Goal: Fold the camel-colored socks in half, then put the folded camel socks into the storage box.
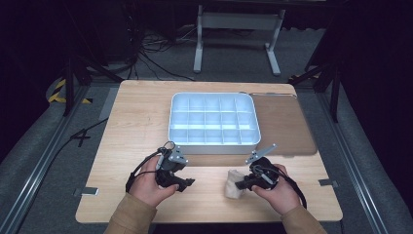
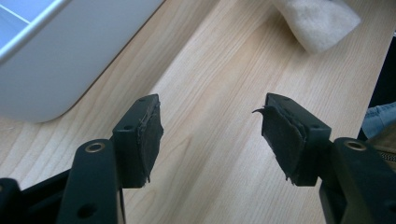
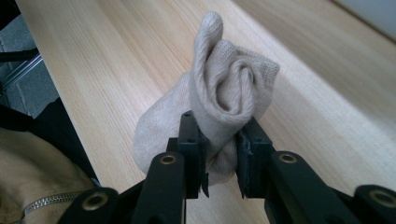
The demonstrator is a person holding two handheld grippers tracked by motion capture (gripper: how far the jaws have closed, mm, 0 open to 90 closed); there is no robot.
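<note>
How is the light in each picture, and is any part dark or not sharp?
High view: the table is lit, the room around it nearly black, and the white tray looks bluish. Left gripper view: the tray corner is soft. Right gripper view: the sock is sharp, the far table blurred.

— Where's the tray point(image 1: 214, 142) from the tongs?

— Beyond both of them, mid-table point(image 1: 131, 122), its near wall just ahead of the left tongs point(image 1: 189, 183).

— And the sock point(image 1: 234, 184)?

— On the table, pinched between the jaws of the right tongs point(image 1: 242, 184), which point left. In the right gripper view the sock point(image 3: 224, 98) bulges out past the jaw tips.

— So what's between the two tongs?

— The sock, just right of the left tongs' tips, which point right. From the left tongs point(image 2: 212, 135), spread over bare table, the sock point(image 2: 322, 21) lies ahead and the tray point(image 2: 70, 60) to the left.

— Hands?

— Left hand point(image 1: 151, 187) and right hand point(image 1: 277, 192) grip the tongs at the near edge.
</note>
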